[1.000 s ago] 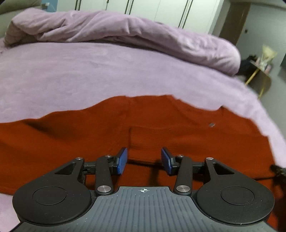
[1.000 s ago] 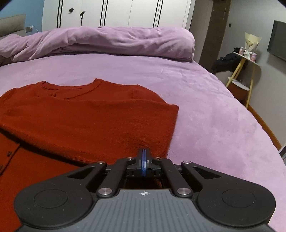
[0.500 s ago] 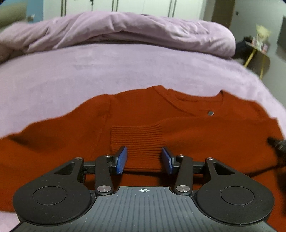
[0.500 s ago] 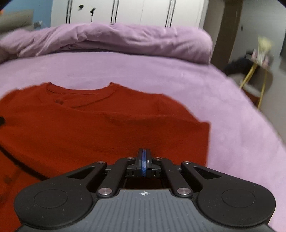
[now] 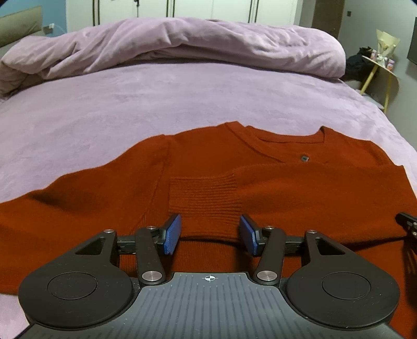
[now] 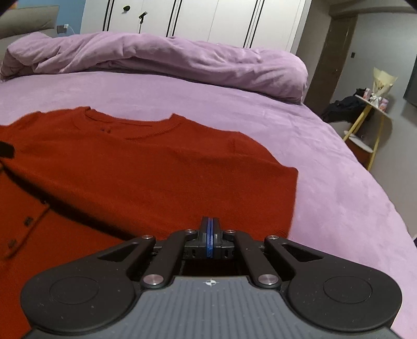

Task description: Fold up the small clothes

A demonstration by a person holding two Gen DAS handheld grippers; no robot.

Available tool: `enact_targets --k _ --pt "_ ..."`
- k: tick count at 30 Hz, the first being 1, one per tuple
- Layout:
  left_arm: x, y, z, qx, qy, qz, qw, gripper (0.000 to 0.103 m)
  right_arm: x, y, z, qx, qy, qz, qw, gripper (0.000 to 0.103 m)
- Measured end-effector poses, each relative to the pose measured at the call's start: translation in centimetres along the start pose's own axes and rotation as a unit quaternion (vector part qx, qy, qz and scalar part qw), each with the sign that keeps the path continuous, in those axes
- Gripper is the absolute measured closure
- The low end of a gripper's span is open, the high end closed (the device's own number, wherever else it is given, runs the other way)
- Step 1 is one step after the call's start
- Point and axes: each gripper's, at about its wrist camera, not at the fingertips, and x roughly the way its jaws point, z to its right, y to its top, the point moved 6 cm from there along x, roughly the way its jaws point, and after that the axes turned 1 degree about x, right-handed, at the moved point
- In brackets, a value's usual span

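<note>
Dim, even indoor light; soft shadows; strong fisheye bending at edges; slight blur lower left.

Black left tongs (image 5: 209, 236) and right tongs (image 6: 210, 241): blue ribbed pads at twelve o'clock, silver screws, round discs at four and eight.

Rumpled duvet (image 5: 182, 44), wardrobe (image 6: 208, 20) (white), side table (image 6: 370, 122)

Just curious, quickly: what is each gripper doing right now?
Left gripper: open, jaws just been opening, holding nothing, above the red sweater.
Right gripper: closed, nothing visibly held.
</note>
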Motion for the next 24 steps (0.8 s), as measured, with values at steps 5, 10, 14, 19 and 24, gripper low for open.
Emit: enact_targets --k 5,10,14,19,24 --pt "0.2 -0.4 0.1 0.002 0.008 -0.005 1.0 0.044 0.3 -0.2 0.1 -0.008 -0.004 0.0 1.0 0.103" --pt "0.6 -1.3 -1.8 -0.04 0.001 -0.019 0.999 0.024 0.6 -0.3 -0.2 -0.031 -0.009 0.002 0.999 0.103" --pt "-2.3 -1.9 -5.3 -0.124 -0.019 -0.016 0.992 0.026 -0.4 0.1 -0.8 -0.059 -0.027 -0.02 0.998 0.096" --pt "-9.6 -5.9 -15.0 -0.253 -0.009 0.056 0.9659 0.018 -7.5 -0.9 -0.6 0.071 0.075 -0.008 0.995 0.055" --pt "-12.9 -11.6 -27.8 -0.381 0.096 0.056 0.918 0.038 -11.6 -4.7 -1.2 0.132 0.13 -0.031 0.982 0.055"
